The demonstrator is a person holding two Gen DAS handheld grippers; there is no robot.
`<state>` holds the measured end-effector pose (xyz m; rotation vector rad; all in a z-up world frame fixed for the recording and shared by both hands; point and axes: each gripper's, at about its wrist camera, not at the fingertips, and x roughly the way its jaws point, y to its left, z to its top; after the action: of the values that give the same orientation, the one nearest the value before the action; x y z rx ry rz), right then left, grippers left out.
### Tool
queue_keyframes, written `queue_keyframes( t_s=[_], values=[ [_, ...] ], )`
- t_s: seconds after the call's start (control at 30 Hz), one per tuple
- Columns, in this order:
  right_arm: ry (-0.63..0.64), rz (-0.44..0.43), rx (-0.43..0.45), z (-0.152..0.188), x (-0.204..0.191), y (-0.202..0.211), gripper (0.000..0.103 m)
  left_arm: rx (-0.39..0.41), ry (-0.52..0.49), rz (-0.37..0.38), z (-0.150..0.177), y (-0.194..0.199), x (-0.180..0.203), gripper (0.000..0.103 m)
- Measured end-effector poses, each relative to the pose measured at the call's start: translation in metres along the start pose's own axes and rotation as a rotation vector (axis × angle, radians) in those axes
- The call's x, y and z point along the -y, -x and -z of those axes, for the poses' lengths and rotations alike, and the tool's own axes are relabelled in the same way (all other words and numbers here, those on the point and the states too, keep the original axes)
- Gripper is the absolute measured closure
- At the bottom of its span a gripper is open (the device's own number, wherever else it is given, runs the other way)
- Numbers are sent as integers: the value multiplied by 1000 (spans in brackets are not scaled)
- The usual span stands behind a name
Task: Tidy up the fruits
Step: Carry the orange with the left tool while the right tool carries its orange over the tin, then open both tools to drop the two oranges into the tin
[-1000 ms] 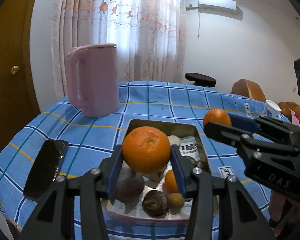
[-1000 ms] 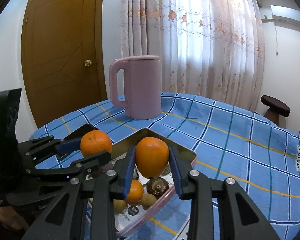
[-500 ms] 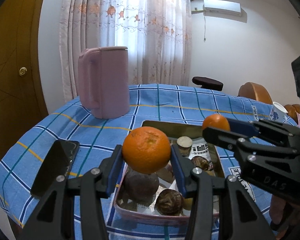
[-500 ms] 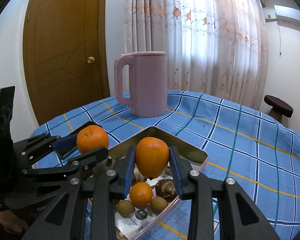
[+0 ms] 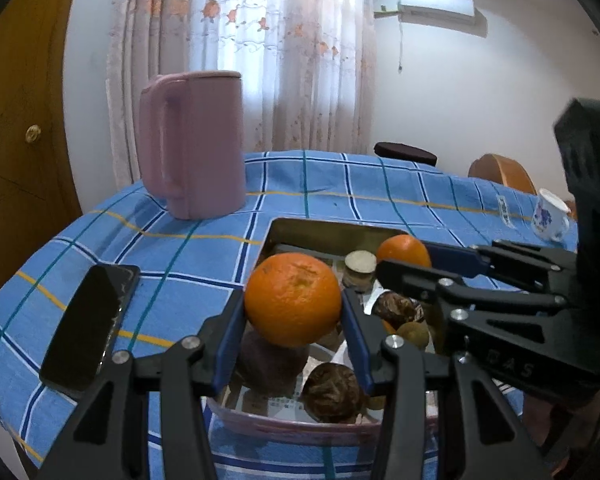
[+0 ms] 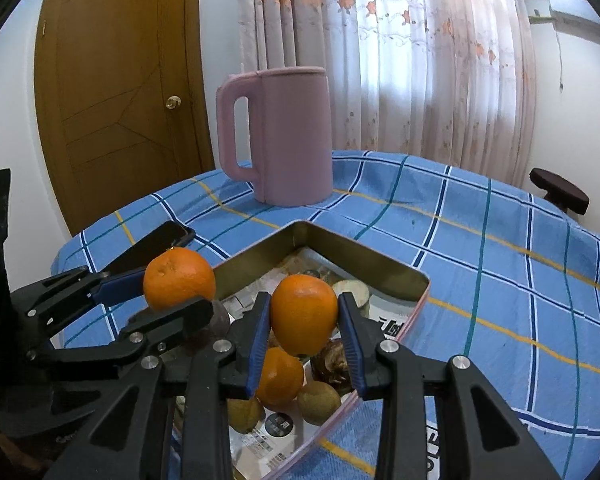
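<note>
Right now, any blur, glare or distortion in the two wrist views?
Left wrist: pink jug motion-blurred, curtain backlit, black phone shows a faint sheen. Right wrist: sharper; curtain washed out. Both: fisheye bends the tablecloth, corners vignetted.

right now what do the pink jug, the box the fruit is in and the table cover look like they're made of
Pink jug: likely matte plastic; smooth, opaque, a moulded seam down its side.
Box: probably tin or another thin metal; its inner walls have a dull gold shine, and the rolled rim looks pink.
Table cover: woven cloth, blue check; it drapes and creases over the table edge.
</note>
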<state>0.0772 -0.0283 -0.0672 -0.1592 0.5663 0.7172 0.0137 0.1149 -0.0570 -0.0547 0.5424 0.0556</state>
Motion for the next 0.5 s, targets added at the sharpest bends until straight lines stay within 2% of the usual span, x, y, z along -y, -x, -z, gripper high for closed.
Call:
queue_keyframes(
  t_s=[0.2,0.5],
  values=[
    [10,-7,-59,6,-1,-12,67,-24,-11,-3,3,-6,0,53],
    [-9,-45,-88,14,6,-18,67,-37,-24,6,8,-10,3,52]
  ],
)
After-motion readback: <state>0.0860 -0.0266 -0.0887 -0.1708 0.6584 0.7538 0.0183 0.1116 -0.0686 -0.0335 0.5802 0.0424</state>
